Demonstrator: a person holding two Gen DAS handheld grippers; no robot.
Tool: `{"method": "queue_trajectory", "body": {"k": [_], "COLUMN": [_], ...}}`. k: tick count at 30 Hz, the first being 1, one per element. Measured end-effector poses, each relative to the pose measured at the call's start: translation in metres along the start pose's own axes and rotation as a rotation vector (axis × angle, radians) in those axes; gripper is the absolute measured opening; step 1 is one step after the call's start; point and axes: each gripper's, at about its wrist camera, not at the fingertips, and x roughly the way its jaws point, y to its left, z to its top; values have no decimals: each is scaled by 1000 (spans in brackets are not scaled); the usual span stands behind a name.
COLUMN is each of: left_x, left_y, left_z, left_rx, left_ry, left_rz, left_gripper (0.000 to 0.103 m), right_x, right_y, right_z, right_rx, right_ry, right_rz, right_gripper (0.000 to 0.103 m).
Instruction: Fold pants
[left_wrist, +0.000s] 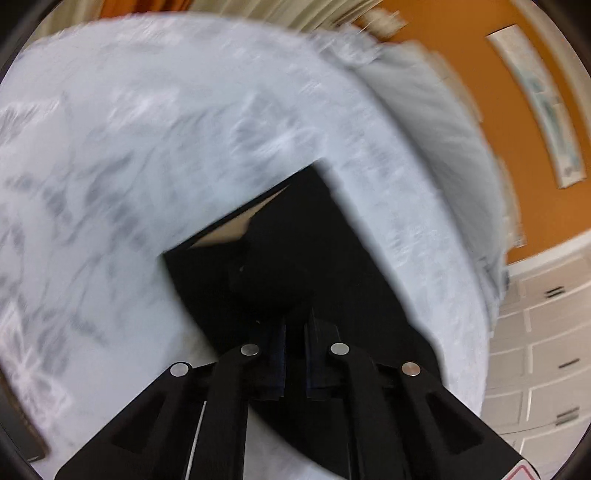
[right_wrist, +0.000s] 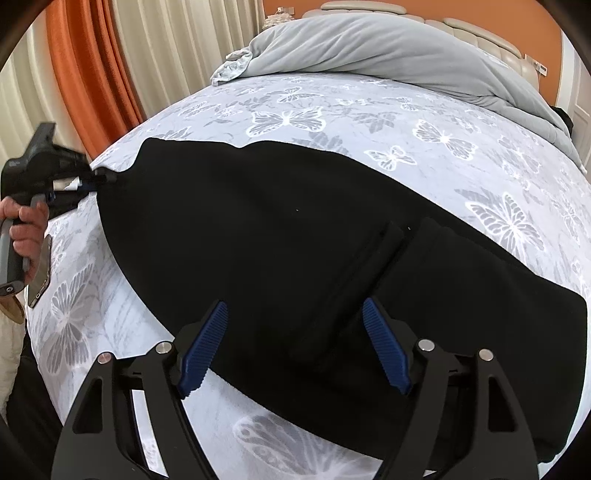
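Note:
Black pants (right_wrist: 280, 236) lie spread across the bed, running from upper left to lower right in the right wrist view. My left gripper (right_wrist: 105, 178) is shut on the pants' left end and pulls the cloth into a point. In the blurred left wrist view, the same gripper (left_wrist: 294, 332) holds black cloth (left_wrist: 295, 266) between its closed fingers. My right gripper (right_wrist: 295, 317) is open, its blue pads (right_wrist: 205, 345) on either side of the pants' near edge, just above the cloth.
The bed has a white sheet with grey butterflies (right_wrist: 288, 120). A grey duvet (right_wrist: 388, 51) is bunched at the far end. A phone (right_wrist: 38, 275) lies at the left edge of the bed. Orange and cream curtains (right_wrist: 92, 66) hang on the left.

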Motion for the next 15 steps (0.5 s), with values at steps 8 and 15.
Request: {"method": "queue_trajectory", "body": {"k": [8,15], "left_x": [29,-8], "left_y": [-1,35], "left_z": [6,-4], "left_rx": [109,-69], "left_ry": [-24,24], "left_rz": [104,139], "left_gripper": [6,65], "right_x": [-2,-7], "right_y": [-11,-11], "right_z": [2,6], "right_rx": [34,51], "right_ry": [-13,-26], "right_rz": [-20,-1], "right_gripper": [74,74]}}
